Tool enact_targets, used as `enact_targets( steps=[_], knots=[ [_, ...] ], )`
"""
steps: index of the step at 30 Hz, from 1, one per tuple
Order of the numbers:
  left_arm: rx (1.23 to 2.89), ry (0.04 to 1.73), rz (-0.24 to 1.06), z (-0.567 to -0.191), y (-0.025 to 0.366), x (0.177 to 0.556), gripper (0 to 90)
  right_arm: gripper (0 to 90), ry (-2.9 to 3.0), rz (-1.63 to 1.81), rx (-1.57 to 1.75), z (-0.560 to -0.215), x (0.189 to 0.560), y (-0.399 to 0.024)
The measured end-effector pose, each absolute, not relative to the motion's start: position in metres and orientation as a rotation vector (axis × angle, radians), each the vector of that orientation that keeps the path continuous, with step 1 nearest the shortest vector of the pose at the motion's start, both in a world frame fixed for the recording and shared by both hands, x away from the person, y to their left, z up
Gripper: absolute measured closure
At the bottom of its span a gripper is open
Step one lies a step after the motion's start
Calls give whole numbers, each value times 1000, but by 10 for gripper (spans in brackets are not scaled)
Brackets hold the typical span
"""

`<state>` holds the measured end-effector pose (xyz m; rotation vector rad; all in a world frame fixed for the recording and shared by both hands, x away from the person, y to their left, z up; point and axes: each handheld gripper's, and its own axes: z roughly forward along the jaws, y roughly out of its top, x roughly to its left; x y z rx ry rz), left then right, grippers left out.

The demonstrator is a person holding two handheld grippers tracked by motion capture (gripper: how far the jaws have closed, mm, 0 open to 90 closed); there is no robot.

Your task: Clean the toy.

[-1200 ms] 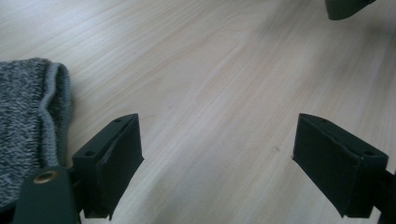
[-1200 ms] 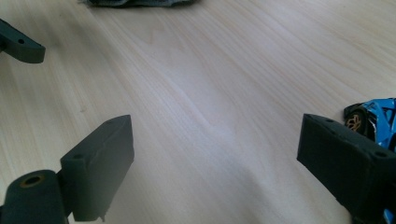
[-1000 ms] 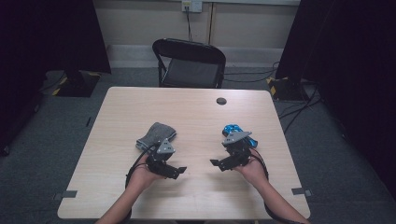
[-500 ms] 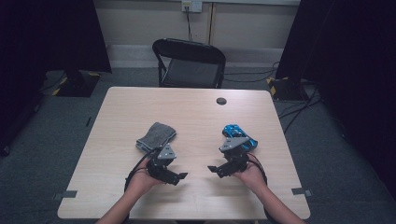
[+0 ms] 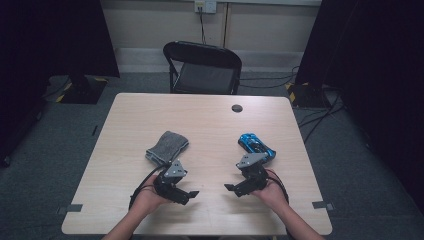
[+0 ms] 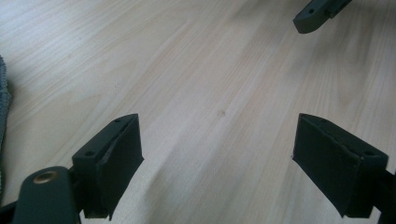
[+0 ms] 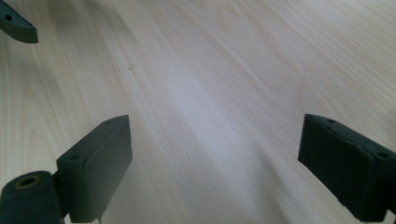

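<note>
Both tongs rest low on the near part of the table (image 5: 210, 125), jaws spread wide and holding nothing: the left tongs (image 5: 192, 195) point toward the right tongs (image 5: 228, 189), with bare wood between them. Taking the left tongs as the landmark, the folded grey cloth (image 5: 167, 146) lies just beyond them, touching nothing, and its edge shows at the left border of the left gripper view (image 6: 3, 107). The blue toy car (image 5: 256, 146) sits farther off to their right, just beyond the right tongs. The cloth looks soft and light; it should give under the pads and may unfold or droop if lifted by one layer, so pinching the whole thickness at a folded edge seems the safest hold. The car looks small, rigid and glossy, probably slippery, and likely to roll if nudged; gripping across its body sides would suit it best. No container stands on the table; a small dark round spot (image 5: 237, 108) lies well beyond both.
</note>
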<state>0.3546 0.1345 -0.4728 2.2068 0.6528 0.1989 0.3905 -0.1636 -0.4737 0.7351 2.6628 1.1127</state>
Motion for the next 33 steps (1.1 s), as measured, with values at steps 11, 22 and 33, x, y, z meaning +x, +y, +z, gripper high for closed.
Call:
enact_targets(
  steps=[11,22,33],
  knots=[
    [2215,662,207,-475,149,351,151,83,2667,1093,739,-479,385,-175],
    [2206,660,223,-476,163,345,151,66,2659,1067,724,-485,381,-182],
    [2233,672,234,-481,176,341,151,48,2657,1042,694,-490,375,-189]
  ],
)
